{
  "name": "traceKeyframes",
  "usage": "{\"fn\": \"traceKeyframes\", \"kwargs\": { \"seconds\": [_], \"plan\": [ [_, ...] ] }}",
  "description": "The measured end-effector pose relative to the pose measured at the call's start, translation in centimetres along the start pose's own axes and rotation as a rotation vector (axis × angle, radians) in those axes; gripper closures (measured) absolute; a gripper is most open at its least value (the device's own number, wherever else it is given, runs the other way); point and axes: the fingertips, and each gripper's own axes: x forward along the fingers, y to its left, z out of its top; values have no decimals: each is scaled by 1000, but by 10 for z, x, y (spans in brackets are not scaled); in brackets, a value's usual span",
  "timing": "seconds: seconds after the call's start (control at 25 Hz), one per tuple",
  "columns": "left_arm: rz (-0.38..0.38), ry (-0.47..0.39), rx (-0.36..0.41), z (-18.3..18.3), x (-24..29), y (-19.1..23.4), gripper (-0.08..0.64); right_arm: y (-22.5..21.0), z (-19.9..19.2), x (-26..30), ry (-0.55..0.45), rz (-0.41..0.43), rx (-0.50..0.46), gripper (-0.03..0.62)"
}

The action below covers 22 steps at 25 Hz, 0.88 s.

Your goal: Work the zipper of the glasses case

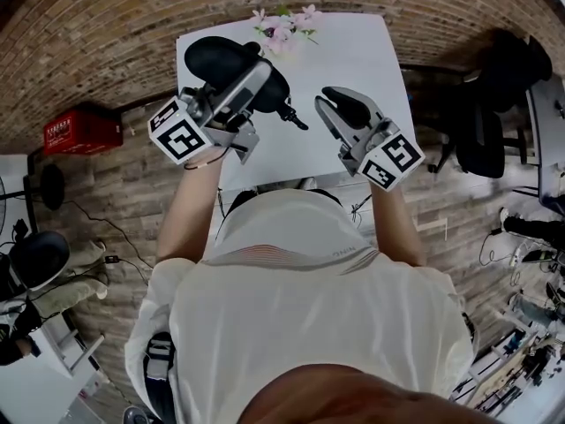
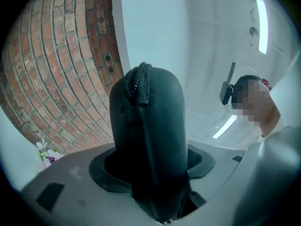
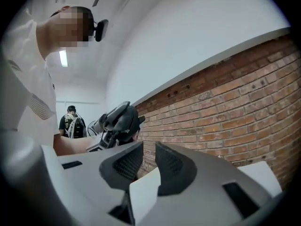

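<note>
**Item:** glasses case (image 1: 222, 60), black and oval, with a zipper (image 2: 140, 81) running over its rounded end.

**Location:** held clear of the white bench (image 1: 371, 51), over its near half. A sprig of pink flowers (image 1: 284, 25) lies at the far edge.

**Handling (judged):**
- Light, with a semi-rigid shell under a matte cover.
- The shell looks firm enough to clamp across its body without crushing, and not slippery.
- The case is not fragile, but the seam should stay free of the pads so the slider can travel.
- The best hold is the one it has now, across the body and away from the zipper track.
- The second hold belongs on the small dark tab (image 1: 296, 119) that sticks out towards the other hand, probably the zipper pull. It is thin and floppy, so it wants a fine pinch at its end.

**Left tongs** (image 1: 258, 76): clamped on the glasses case, pads pressed to both flanks, the zippered end standing up past them.

**Right tongs** (image 1: 340, 104): nearly together with a narrow slit between the pads. Nothing is held, and they sit just beside the tab without touching it.
</note>
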Motion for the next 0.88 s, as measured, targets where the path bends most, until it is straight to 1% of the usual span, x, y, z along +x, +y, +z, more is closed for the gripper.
{"fn": "traceKeyframes", "kwargs": {
  "seconds": [0.12, 0.2, 0.28, 0.36, 0.48, 0.64, 0.88],
  "plan": [
    [53, 0, 60, 3, -4, 4, 272, 0, 0, 0, 17, -25, -46, 462],
    [92, 14, 113, 4, -6, 5, 272, 1, 1, 0, 26, -44, -78, 479],
    [119, 26, 145, 3, -8, 7, 270, 0, 1, 1, 32, -69, -102, 499],
    [130, 27, 153, 1, -9, 7, 272, 1, 0, 2, 36, -80, -110, 514],
    [145, 26, 159, 1, -9, 9, 270, 5, 2, 5, 38, -73, -128, 514],
    [175, 26, 175, 0, -8, 12, 272, 18, 2, 10, 50, -53, -180, 503],
    [195, 52, 189, -6, -7, 14, 271, 45, -2, 25, 78, 18, -280, 472]
  ]
}}
